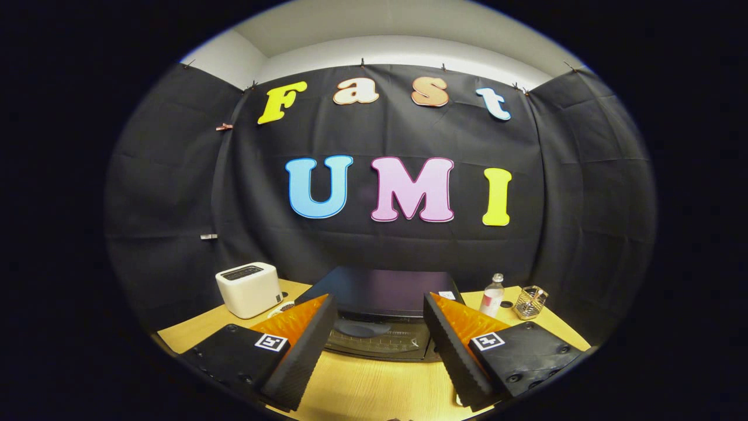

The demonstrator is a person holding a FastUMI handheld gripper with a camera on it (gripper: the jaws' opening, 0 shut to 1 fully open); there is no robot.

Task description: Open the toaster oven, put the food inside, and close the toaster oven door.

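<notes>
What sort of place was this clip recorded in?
Probably a staged recording booth set up like a kitchen counter: black cloth walls surround a light wooden table holding a black toaster oven and a white pop-up toaster. The open claw hovers before the oven.

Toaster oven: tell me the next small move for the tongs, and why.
Probably ease the tongs forward and down toward the top edge of the toaster oven door. The fingers stand open, holding nothing, the oven sits just ahead between them, and its door looks closed, so opening likely comes first.
</notes>
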